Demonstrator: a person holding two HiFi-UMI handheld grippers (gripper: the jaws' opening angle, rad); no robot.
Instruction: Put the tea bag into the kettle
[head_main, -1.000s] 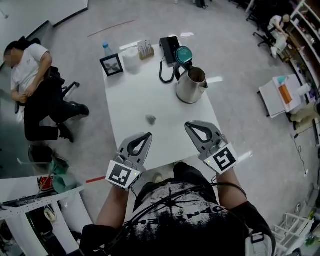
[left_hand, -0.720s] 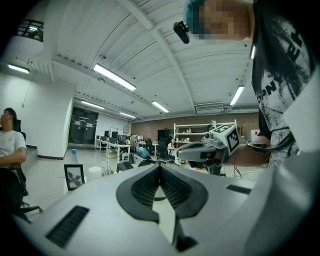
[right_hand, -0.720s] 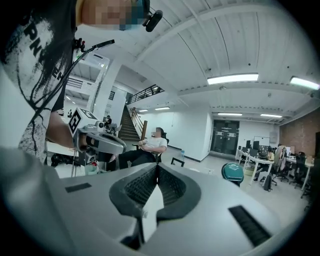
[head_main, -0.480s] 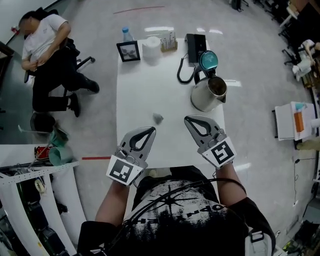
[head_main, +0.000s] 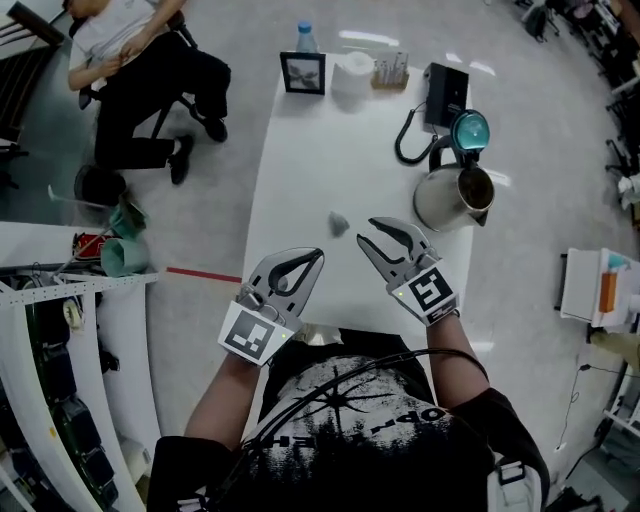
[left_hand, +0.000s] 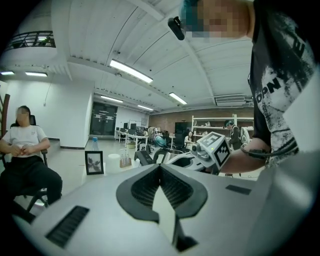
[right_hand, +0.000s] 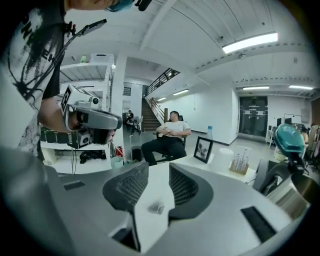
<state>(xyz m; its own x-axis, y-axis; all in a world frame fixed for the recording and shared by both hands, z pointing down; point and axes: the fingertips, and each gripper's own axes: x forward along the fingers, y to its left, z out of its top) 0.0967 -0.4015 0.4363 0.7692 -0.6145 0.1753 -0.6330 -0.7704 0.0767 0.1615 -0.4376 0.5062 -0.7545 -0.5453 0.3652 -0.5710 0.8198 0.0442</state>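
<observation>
- Step in hand: approach for the pick-up. The tea bag (head_main: 338, 222) is not yet grasped.
- The tea bag is seen lying on the white table (head_main: 300, 160). It is just beyond the tips of the right gripper (head_main: 365, 232) and apart from them.
- Right gripper: the jaws are opening, and a clear gap is shown between the ribbed pads (right_hand: 127, 187).
- In the right gripper view the tea bag is framed in that gap, but it lies on the table ahead, untouched. Nothing is held.
- Left gripper (head_main: 316, 256): the jaws are pressed together at the tips with nothing caught between them. It is held low over the near table edge, left of the tea bag.
- The kettle (head_main: 452, 198) is stood at the right side of the table, well apart from the tea bag. Its mouth is seen open from above.
- The teal round part (head_main: 470, 131) behind the kettle is probably the lid flipped back. That cannot be confirmed from this angle.
- Next move, as judged: the right gripper is to be advanced and lowered until the tea bag sits between the pads, then closed.
- The tea bag is small, soft and flat on the table, so the tips must be brought right down to the surface.
- After that, a lift and a carry to the right over the kettle mouth are called for. Release should be made only once above the opening.
- The black cord (head_main: 405, 150) beside the kettle should be kept clear of on the way.
</observation>
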